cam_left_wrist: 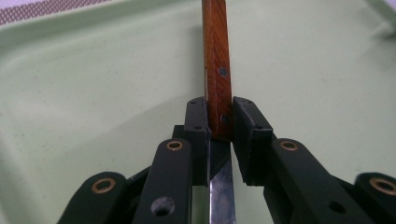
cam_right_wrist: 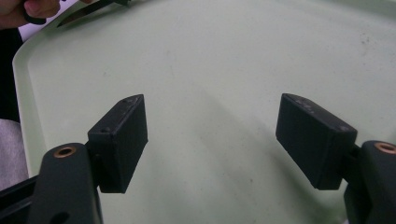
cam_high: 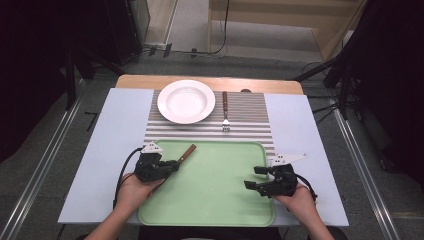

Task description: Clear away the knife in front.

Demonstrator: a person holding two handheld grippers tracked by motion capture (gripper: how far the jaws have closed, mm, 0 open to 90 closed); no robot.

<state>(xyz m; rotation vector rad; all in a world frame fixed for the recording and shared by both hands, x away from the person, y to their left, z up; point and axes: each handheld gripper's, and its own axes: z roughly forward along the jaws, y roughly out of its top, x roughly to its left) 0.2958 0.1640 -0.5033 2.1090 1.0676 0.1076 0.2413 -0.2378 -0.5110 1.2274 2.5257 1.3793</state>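
At the lower left of the high view, the left hand-held gripper [cam_high: 172,166] is clenched on a knife [cam_high: 186,154] over the left part of a green tray [cam_high: 220,200]. The wooden handle points up and right toward the tray's upper edge. In the left gripper view the pads [cam_left_wrist: 197,126] press both sides of the knife [cam_left_wrist: 217,70] at the lower end of the brown handle, where it meets the blade; the blade runs back between the jaws toward the camera. At the lower right of the high view, the right hand-held gripper [cam_high: 256,177] hangs released over the tray's right part, its jaws spread wide with nothing between them in the right gripper view. Beyond the tray, in the upper middle of the high view, a white plate [cam_high: 186,101] and a fork [cam_high: 225,112] lie side by side, apart, on a striped mat [cam_high: 250,117] on the bench [cam_high: 125,130].
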